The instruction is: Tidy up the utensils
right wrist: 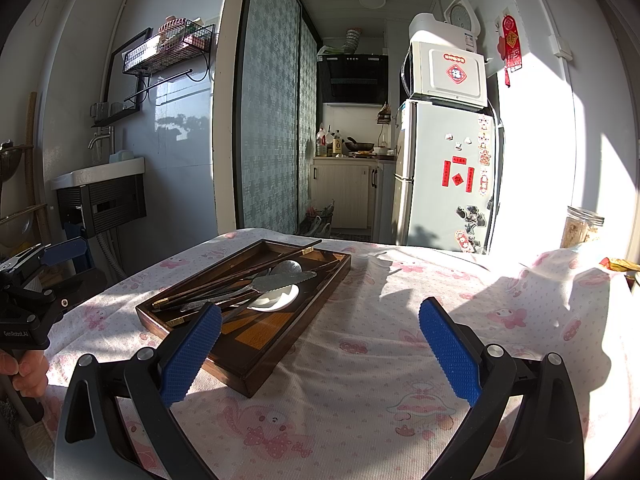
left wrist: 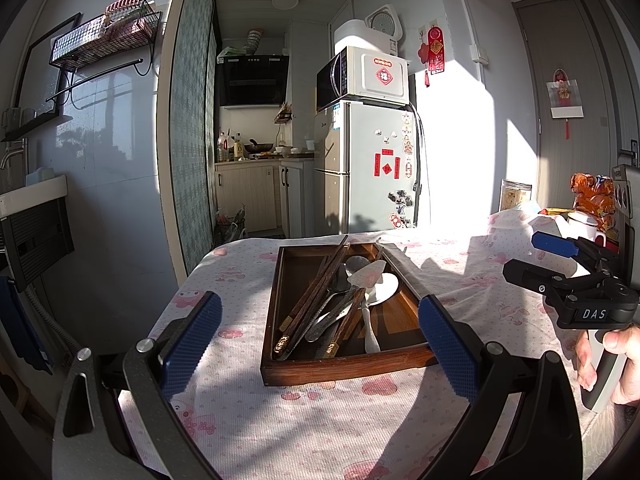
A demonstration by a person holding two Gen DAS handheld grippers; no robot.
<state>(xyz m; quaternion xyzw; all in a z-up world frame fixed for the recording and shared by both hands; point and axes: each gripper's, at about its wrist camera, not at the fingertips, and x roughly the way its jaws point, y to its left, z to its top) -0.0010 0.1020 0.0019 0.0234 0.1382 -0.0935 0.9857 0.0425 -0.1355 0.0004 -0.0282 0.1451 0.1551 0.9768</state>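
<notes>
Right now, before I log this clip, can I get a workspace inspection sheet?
Surface: table under pink-print tablecloth, half in sunlight.
Job's things: wooden tray holding piled chopsticks, metal spoons and a white spoon; nothing sorted.
Clutter: snack bag, white mug, jar at the far right edge.
Grippers: left tool and right tool both open, empty, short of the tray.
Cables: nothing seen on table.
Surroundings: fridge, microwave, sink.

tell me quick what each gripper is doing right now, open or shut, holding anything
Left gripper: open, holding nothing, hovering before the wooden tray.
Right gripper: open, holding nothing, above the tablecloth.
</notes>
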